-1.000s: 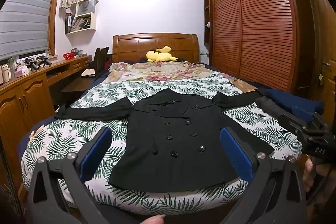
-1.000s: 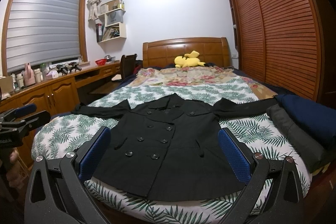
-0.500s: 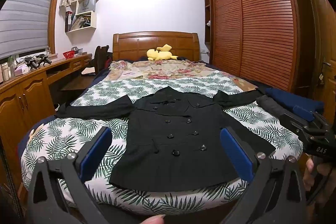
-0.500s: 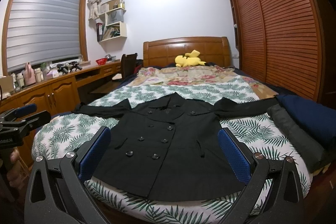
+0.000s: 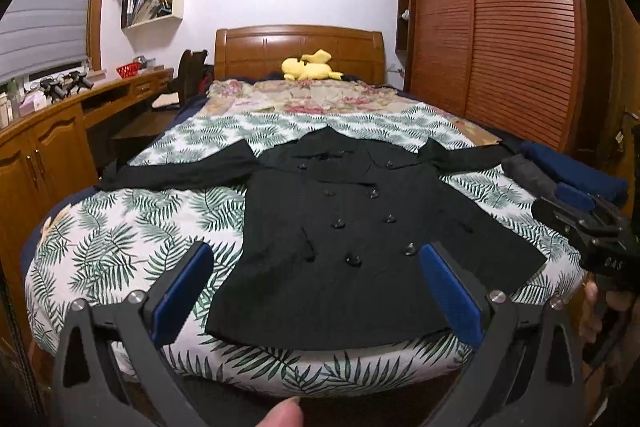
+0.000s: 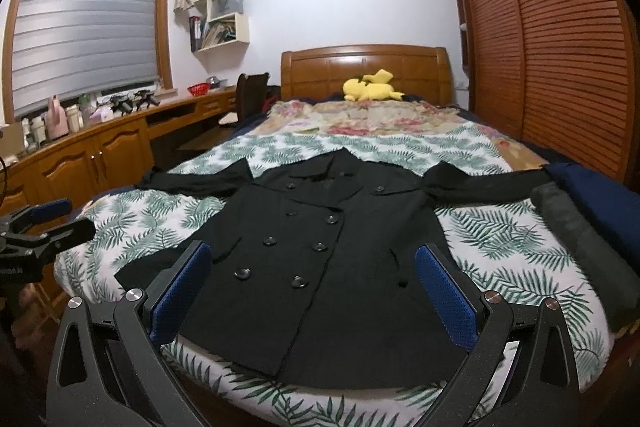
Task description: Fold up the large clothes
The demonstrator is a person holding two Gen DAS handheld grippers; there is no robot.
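A black double-breasted coat (image 5: 352, 235) (image 6: 320, 251) lies flat and face up on the bed, both sleeves spread out sideways and its hem near the foot edge. My left gripper (image 5: 316, 291) hovers open over the foot of the bed, level with the hem, with nothing between its blue pads. My right gripper (image 6: 312, 291) is open too, just short of the hem. Each gripper also shows in the other view: the right one (image 5: 580, 215) at the right edge, the left one (image 6: 44, 223) at the left edge.
The bed has a leaf-print cover (image 5: 120, 239) and a floral blanket (image 5: 320, 99) behind. Folded dark blue and grey clothes (image 6: 592, 211) sit on its right edge. A yellow plush toy (image 5: 310, 67) lies by the headboard. Wooden cabinets (image 6: 80, 163) run along the left, a slatted wardrobe (image 5: 500, 35) along the right.
Both grippers have drifted slightly forward toward the bed and tilted down a little; the coat looks larger. Both stay open and the coat has not moved.
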